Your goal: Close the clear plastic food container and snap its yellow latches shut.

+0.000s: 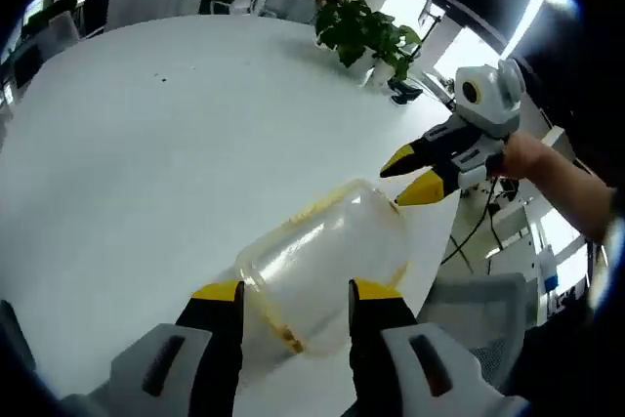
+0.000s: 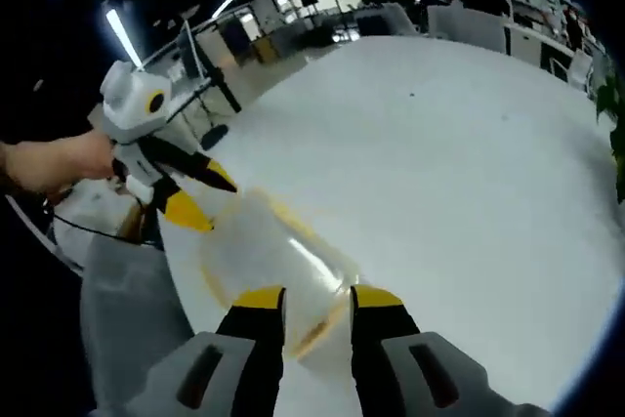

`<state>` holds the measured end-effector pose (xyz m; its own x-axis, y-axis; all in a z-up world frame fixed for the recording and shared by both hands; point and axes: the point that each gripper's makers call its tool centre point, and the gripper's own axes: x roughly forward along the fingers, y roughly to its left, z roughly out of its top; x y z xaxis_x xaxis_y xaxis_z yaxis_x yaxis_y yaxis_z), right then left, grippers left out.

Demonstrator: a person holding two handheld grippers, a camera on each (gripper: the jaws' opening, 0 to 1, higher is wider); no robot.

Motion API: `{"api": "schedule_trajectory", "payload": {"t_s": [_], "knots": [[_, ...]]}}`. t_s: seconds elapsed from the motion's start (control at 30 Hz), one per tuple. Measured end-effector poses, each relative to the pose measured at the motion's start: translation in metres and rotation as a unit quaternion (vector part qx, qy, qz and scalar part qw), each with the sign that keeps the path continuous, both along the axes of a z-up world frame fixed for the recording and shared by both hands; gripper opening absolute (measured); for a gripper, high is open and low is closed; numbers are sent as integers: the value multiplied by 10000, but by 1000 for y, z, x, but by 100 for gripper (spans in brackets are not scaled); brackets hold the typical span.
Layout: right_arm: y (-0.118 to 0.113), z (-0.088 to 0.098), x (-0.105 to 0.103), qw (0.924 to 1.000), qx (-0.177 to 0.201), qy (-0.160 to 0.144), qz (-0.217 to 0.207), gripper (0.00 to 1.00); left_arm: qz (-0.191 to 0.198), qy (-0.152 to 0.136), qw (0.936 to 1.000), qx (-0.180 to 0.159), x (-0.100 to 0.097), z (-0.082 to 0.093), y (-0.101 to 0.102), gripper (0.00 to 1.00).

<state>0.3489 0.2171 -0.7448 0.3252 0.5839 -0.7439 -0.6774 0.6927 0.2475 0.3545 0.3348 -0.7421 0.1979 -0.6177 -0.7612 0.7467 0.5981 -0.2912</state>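
The clear plastic container [image 1: 327, 246] with yellow trim lies on the white table [image 1: 146, 163] close to its edge. My left gripper [image 1: 296, 291] is open, its yellow tips on either side of the container's near end. My right gripper [image 1: 410, 176] comes in from the right, held in a hand, open, its lower tip at the container's far corner. In the right gripper view the container [image 2: 269, 246] sits just beyond my open right gripper [image 2: 317, 298], and the left gripper [image 2: 202, 196] stands open at the far end. I cannot tell whether the lid is fully seated.
A potted plant [image 1: 366, 31] stands at the table's far side. A grey chair [image 1: 474, 305] sits just off the table edge beside the container, also the grey chair [image 2: 127, 324]. More chairs and people are in the background.
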Motion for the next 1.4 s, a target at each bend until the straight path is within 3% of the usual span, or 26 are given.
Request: {"api": "schedule_trajectory", "payload": {"t_s": [0.1,0.27,0.3,0.57,0.67,0.97,1.4], "knots": [[9,-1,-5,9982,-243,-148,530,24,-341,-172,9992,138,-3,0,-4,39],[16,-2,-4,9956,-453,-242,788,24,-827,-529,9945,355,-4,3,-8,39],[16,-3,-3,9951,-485,-229,832,23,-927,-514,9930,529,-5,1,-5,39],[22,0,-5,9902,-643,-238,1213,22,-1265,-538,9892,505,-8,6,-16,36],[24,1,-5,9880,-682,-296,1356,17,-1464,-627,9853,613,-12,6,-19,34],[36,-1,-12,9825,-728,-281,1689,18,-2050,-818,9728,708,-21,8,-34,34],[60,0,-7,9760,-776,-302,2011,19,-2230,-812,9685,748,-24,1,-42,30]]}}
